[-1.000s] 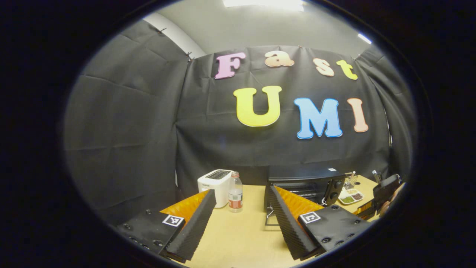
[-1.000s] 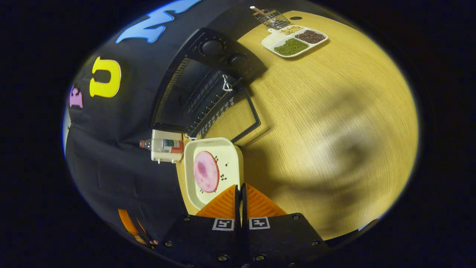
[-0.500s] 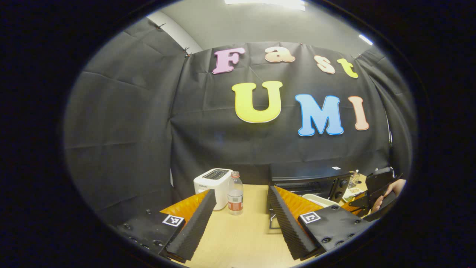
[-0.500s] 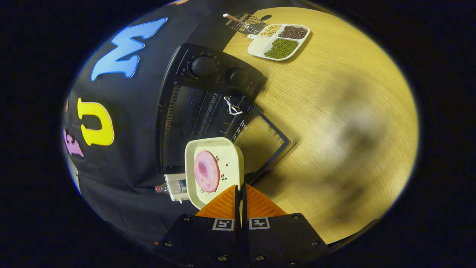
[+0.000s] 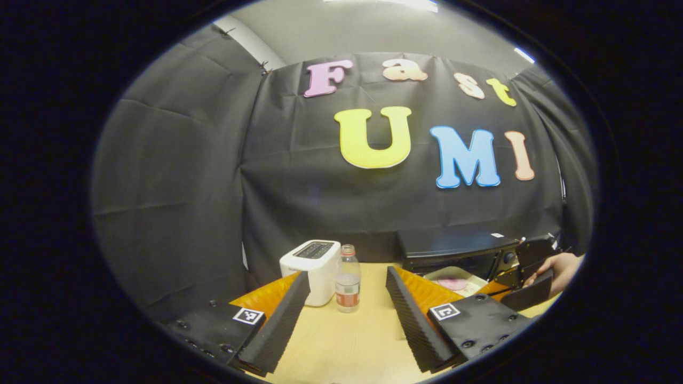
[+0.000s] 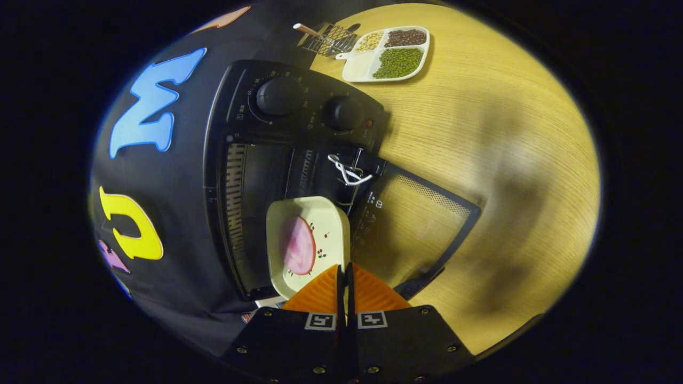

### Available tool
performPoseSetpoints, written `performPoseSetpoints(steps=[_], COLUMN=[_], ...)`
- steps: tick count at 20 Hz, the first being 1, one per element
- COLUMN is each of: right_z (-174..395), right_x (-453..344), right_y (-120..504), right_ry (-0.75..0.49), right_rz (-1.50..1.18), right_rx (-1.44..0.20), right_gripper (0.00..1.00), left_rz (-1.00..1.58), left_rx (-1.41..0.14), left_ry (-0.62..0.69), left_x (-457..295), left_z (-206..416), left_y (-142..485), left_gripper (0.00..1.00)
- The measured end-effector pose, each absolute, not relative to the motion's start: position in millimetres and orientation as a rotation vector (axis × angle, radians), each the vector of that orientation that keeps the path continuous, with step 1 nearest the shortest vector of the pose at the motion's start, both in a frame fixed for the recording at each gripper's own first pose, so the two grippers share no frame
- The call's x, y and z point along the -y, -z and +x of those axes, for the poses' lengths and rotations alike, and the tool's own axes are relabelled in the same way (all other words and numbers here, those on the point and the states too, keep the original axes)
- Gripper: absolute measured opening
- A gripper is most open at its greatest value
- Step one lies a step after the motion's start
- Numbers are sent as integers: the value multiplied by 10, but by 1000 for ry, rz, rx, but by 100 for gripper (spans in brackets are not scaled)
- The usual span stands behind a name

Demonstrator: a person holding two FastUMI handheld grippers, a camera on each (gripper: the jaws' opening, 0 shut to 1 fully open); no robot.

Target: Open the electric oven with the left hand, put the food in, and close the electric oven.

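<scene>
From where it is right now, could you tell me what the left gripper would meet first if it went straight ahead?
Probably the water bottle, standing on the table in line with the open left gripper; the toaster sits just left of that line. Depth is hard to judge.

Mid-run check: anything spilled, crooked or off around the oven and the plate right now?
Nothing stands out. The right gripper grips the plate by its rim, the ham slice flat on it, before the oven, whose door lies open. The left gripper is open over the table.
</scene>
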State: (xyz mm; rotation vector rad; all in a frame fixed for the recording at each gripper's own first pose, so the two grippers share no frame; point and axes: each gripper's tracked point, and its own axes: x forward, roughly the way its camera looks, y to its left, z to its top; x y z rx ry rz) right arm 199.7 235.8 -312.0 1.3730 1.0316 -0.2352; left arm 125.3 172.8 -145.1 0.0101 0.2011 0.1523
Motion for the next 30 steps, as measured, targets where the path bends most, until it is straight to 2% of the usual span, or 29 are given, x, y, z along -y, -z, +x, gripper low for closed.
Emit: performPoseSetpoints(steps=[6,11,13,14,15,16,17,18,21,22,23,30], right_z=[2349,2559,2600,2572,2579,2589,2561,2557,2468,2417,2378,1905], right_x=[-2357,-2411,-2470,-2532,-2580,-2652,-2671,-2693,-2686,-2645,-2603,-2363], right_y=[3186,3212,3176,3143,3112,3058,3015,2948,2808,2773,2735,2389], right_ry=[332,361,329,309,274,240,215,183,108,92,72,-139], right_rz=[1437,1468,1494,1508,1535,1562,1572,1583,1562,1538,1515,1262], right_rx=[-948,-904,-899,-910,-909,-910,-910,-900,-891,-893,-886,-853], right_gripper=[1,4,4,6,9,9,13,21,80,100,97,97], left_rz=[8,16,18,15,15,18,21,22,16,13,11,-8], left_rx=[-224,-236,-239,-239,-240,-240,-237,-234,-225,-225,-223,-214], left_ry=[-178,-200,-211,-214,-215,-214,-213,-209,-194,-188,-182,-141], left_x=[-1931,-2030,-2057,-2048,-2034,-2020,-2000,-1973,-1835,-1786,-1737,-1327], left_z=[1280,1247,1228,1227,1226,1216,1213,1203,1204,1188,1180,1077], left_y=[1537,1573,1569,1581,1580,1572,1550,1530,1499,1504,1489,1429], left_gripper=[100,96,92,97,93,95,97,97,100,97,100,97])
